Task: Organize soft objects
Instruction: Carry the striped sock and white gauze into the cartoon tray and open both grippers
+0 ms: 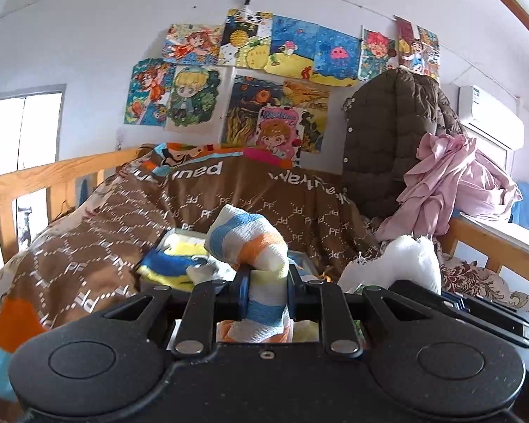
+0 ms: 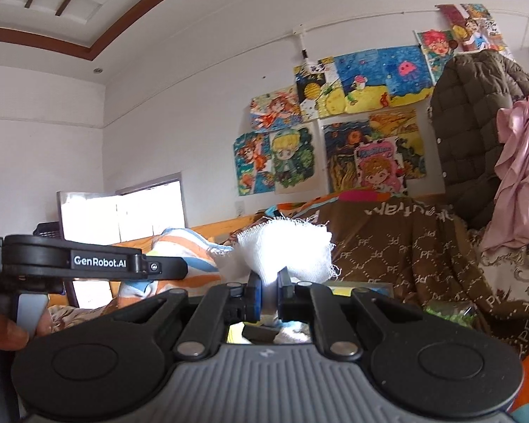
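Observation:
My left gripper (image 1: pixel 266 290) is shut on a striped towel (image 1: pixel 250 243) of white, blue and orange, held up above the bed. My right gripper (image 2: pixel 268 294) is shut on a white gauze cloth (image 2: pixel 285 246) with frayed edges. The white cloth also shows at the right of the left wrist view (image 1: pixel 402 264). The striped towel also shows at the left of the right wrist view (image 2: pixel 183 246), beside the left gripper's arm. A yellow and blue striped cloth (image 1: pixel 174 264) lies in a shallow box on the bed, just beyond the left gripper.
A brown patterned quilt (image 1: pixel 123 218) covers the bed. A brown padded jacket (image 1: pixel 398 134) and pink clothes (image 1: pixel 455 179) are piled at the right. Wooden bed rails (image 1: pixel 35 176) run along the left and right. Drawings (image 1: pixel 264 70) hang on the wall.

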`<state>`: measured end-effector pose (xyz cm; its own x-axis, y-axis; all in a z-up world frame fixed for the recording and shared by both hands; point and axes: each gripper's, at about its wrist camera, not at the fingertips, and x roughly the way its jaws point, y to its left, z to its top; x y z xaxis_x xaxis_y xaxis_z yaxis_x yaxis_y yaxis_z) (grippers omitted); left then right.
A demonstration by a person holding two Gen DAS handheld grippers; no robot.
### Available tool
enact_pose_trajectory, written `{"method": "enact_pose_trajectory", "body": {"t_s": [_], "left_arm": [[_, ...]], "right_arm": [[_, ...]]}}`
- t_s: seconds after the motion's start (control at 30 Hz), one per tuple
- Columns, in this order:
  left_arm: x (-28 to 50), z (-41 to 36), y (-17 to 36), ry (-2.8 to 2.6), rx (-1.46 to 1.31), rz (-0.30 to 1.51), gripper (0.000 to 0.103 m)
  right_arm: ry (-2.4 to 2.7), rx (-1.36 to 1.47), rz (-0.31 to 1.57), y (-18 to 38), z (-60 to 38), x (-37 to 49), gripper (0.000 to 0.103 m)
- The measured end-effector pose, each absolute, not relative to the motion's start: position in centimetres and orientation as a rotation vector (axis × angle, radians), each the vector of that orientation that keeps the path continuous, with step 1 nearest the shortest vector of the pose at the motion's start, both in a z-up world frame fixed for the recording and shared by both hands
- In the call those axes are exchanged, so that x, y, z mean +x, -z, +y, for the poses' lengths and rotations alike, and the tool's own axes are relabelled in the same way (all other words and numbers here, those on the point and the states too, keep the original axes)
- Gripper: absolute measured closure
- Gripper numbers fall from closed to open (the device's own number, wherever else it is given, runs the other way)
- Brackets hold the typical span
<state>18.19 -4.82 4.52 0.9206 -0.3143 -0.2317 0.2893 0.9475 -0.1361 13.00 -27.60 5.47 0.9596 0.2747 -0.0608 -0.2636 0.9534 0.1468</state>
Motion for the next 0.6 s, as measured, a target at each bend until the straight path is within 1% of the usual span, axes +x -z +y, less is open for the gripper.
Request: {"method": "enact_pose_trajectory", "body": {"t_s": [0.13,0.33,0.5,0.6], "left_arm": [[19.9,-5.7,-5.0,0.328,-0.104,0.236,0.081],[23.9,-6.6,-6.0,0.325,-0.113,0.202,0.081],[29.3,-6.9,-6.7,0.297,-0.119,0.174,0.081],[33.5,-7.2,-6.8,0.273,-0.134,0.159,0.081]], "right_arm": [[-0.26,0.109,0.037,-6.2,-27.7,15.8,0.094],[-0.255,0.153,0.012,-7.1,-28.7,22.3,0.094],[-0.231,0.188,0.008,-6.5,-30.4,28.8,0.094],[-0.206,0.228,0.036,-5.1,-31.7,32.7,0.094]]}}
